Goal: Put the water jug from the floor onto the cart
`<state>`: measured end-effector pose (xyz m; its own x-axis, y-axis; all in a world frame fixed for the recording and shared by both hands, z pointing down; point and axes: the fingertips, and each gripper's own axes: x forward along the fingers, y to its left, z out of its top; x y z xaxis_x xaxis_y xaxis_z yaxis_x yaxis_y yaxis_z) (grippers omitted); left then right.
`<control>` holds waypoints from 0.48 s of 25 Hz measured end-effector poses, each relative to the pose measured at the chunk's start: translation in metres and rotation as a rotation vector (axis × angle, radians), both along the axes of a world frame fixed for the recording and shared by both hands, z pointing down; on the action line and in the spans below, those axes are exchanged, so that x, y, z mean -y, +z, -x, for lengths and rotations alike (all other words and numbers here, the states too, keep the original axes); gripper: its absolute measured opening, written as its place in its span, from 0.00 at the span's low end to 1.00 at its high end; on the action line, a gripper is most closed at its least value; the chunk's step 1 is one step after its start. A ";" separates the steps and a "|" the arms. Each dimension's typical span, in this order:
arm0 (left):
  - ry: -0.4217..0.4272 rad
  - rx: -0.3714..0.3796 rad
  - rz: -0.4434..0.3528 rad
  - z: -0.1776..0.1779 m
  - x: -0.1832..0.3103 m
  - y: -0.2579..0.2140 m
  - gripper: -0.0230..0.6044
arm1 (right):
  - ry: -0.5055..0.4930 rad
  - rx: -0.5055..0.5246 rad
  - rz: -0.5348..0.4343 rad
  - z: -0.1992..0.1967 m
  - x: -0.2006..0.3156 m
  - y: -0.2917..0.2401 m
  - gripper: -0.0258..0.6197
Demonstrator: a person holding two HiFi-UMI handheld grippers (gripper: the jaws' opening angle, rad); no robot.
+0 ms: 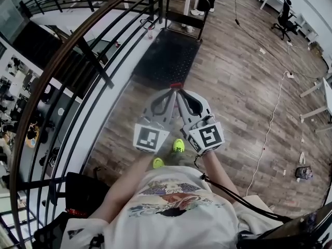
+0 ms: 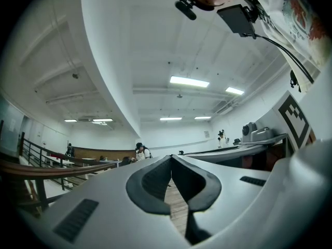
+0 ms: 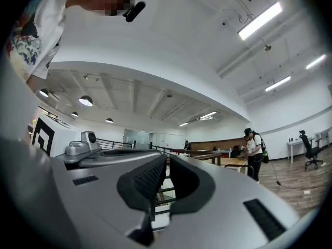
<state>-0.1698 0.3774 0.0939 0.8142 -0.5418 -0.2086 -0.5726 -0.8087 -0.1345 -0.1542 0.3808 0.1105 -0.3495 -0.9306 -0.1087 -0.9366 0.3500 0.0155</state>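
Note:
A black flat-bed cart [image 1: 168,58] stands on the wooden floor ahead of me, its handle [image 1: 184,17] at the far end. I see no water jug in any view. My left gripper [image 1: 169,92] and right gripper [image 1: 181,93] are held side by side at chest height, tips pointing toward the cart's near edge. Both are shut with nothing between the fingers. In the left gripper view the left gripper [image 2: 171,158] has its dark pads meeting over the floor. In the right gripper view the right gripper [image 3: 167,158] is likewise closed and empty.
A curved black railing [image 1: 78,61] runs along the left beside the cart. A small bottle-like thing [image 1: 150,32] sits by the cart's far left corner. A white cable [image 1: 270,128] trails across the floor at right. White desks [image 1: 319,100] and an office chair [image 1: 285,19] stand further off.

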 end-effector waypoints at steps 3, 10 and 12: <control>-0.002 0.013 -0.001 -0.019 0.019 0.004 0.06 | -0.008 0.010 -0.001 -0.019 0.019 0.003 0.09; -0.007 0.025 -0.015 -0.054 0.064 0.005 0.06 | -0.031 0.013 -0.002 -0.054 0.065 0.005 0.09; -0.008 0.032 -0.017 -0.066 0.074 0.005 0.06 | -0.038 0.014 0.003 -0.065 0.075 0.006 0.09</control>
